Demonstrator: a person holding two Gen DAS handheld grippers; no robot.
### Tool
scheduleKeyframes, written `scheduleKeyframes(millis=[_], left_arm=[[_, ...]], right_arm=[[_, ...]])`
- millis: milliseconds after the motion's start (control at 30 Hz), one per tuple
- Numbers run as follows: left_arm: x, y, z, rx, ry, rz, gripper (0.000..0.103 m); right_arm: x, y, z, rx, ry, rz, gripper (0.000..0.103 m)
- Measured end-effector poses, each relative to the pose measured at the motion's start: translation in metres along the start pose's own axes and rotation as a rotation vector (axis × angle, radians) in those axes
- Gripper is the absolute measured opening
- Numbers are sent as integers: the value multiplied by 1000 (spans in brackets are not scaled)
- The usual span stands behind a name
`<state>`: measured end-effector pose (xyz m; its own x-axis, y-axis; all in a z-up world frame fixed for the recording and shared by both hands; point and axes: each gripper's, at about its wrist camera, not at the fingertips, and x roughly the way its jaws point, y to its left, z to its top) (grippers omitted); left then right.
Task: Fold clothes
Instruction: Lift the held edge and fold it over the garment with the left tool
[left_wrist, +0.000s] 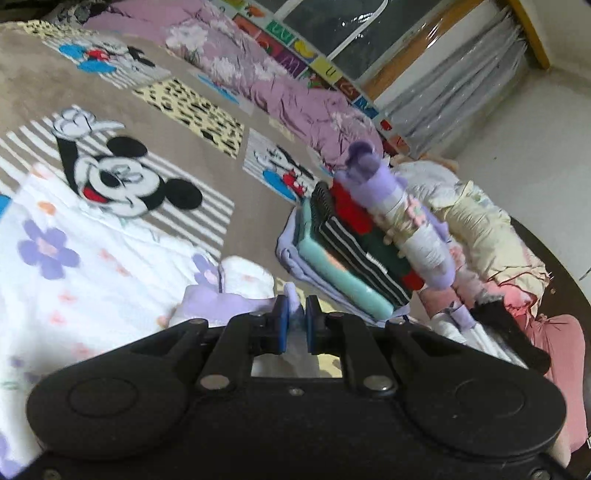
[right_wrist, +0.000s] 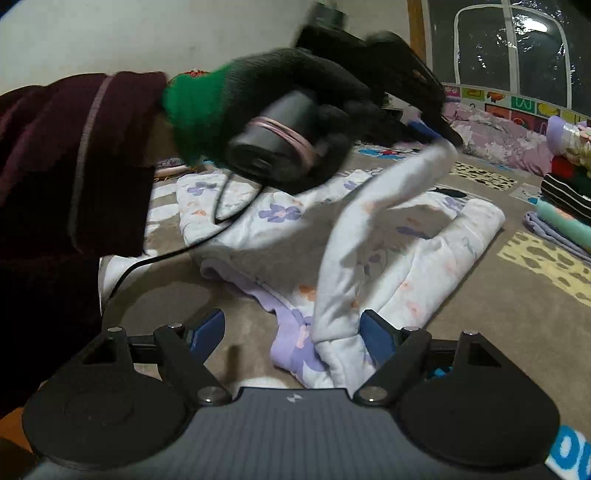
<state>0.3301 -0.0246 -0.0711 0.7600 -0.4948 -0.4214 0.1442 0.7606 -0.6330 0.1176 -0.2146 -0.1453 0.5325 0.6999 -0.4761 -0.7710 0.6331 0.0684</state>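
Note:
A white garment with lilac flowers (left_wrist: 92, 280) lies spread on a brown cartoon-mouse blanket (left_wrist: 184, 122). My left gripper (left_wrist: 297, 325) is shut on a fold of that garment, the cloth pinched between its blue pads. In the right wrist view the same left gripper (right_wrist: 439, 134), held by a black-gloved hand (right_wrist: 295, 85), lifts a sleeve of the garment (right_wrist: 406, 266) up off the blanket; this part is motion-blurred. My right gripper (right_wrist: 293, 332) stands open low over the blanket (right_wrist: 517, 332), with the garment's lilac-edged end between its fingers; the left pad is clear of the cloth.
A stack of folded clothes (left_wrist: 351, 258) with a rolled lilac piece (left_wrist: 399, 214) on top stands to the right. Behind it lies a heap of loose clothes (left_wrist: 480, 221). A purple quilt (left_wrist: 295, 92) runs along the far edge. A maroon sleeve (right_wrist: 74, 147) and a black cable (right_wrist: 147, 258) fill the left.

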Motion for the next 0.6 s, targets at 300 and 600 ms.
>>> scheduleKeyframes(millis=[300, 600], left_arm=[[45, -6, -10, 93, 41, 63, 7], [70, -23, -29, 257, 60, 168, 7]], right_arm=[[-2, -8, 0, 45, -6, 52, 78], [0, -8, 1, 58, -2, 71, 79]])
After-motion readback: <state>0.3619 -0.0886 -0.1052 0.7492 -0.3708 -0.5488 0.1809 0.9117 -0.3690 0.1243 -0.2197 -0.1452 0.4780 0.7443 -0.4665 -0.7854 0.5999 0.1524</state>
